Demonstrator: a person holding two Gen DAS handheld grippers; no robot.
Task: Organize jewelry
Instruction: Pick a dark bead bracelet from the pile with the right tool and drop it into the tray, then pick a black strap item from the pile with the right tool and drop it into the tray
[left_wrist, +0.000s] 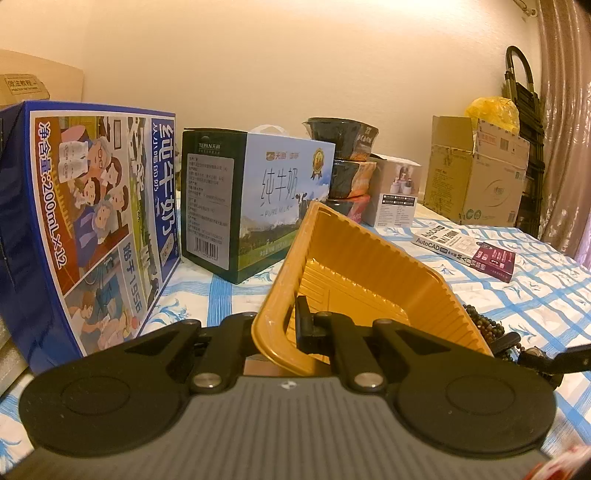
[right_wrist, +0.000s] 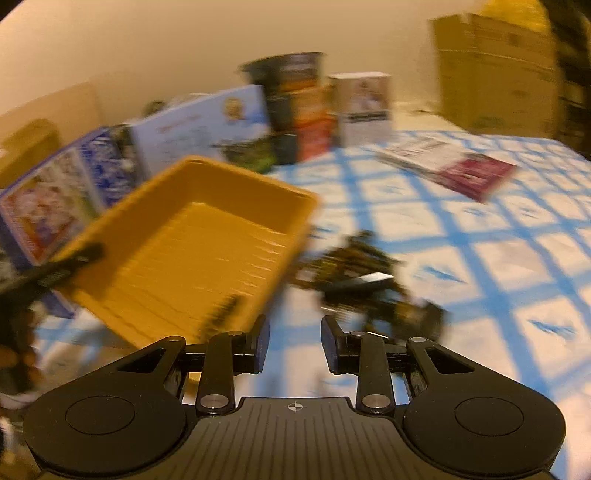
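Left gripper (left_wrist: 286, 325), fingers clamped on the rim of the yellow tray (left_wrist: 354, 273), tilts it above the checked worktop (left_wrist: 535, 295). Right gripper (right_wrist: 295, 345), fingers apart and empty, faces the dark bead jewelry (right_wrist: 354, 266) heaped beside the tray, likely for loading. Milk cartons (left_wrist: 255, 199) stand beyond.

a plain cream wall (left_wrist: 295, 55) in warm light, a patterned curtain (left_wrist: 565, 129) at right, blue-checked cloth (left_wrist: 535, 295) below.
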